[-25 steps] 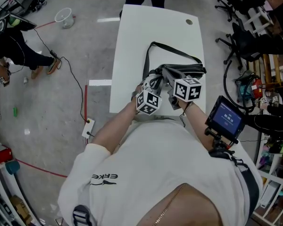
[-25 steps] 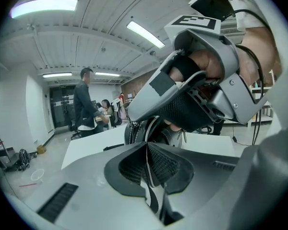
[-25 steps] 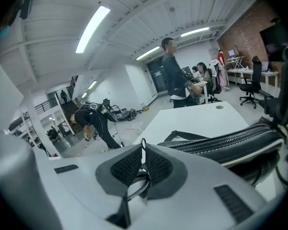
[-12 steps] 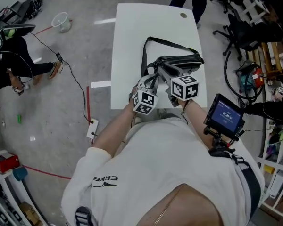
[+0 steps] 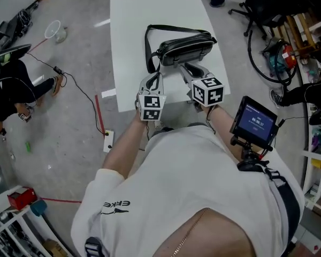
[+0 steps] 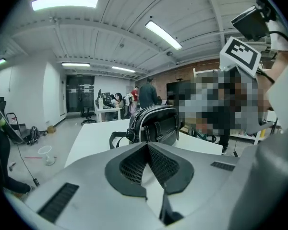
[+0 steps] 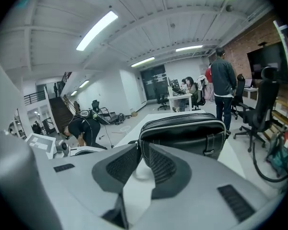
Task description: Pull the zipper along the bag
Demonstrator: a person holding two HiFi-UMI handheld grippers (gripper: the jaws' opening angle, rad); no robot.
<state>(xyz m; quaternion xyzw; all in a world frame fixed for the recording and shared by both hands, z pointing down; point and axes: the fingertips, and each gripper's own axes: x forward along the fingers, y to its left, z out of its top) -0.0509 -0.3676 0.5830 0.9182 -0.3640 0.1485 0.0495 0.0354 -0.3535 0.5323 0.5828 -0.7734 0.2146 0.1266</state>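
The bag (image 5: 184, 47) stands upright on the table (image 5: 125, 47). Near the bag, touching nothing, the left gripper (image 6: 146, 145) is pressed together, and the right gripper (image 7: 140, 147) has jaws that have just been opening, empty. It is better to steady the bag's end first, then pinch the zipper pull squarely.

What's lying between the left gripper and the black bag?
Just bare white table and the strap of the bag, looping toward the left gripper. The head view shows this best.
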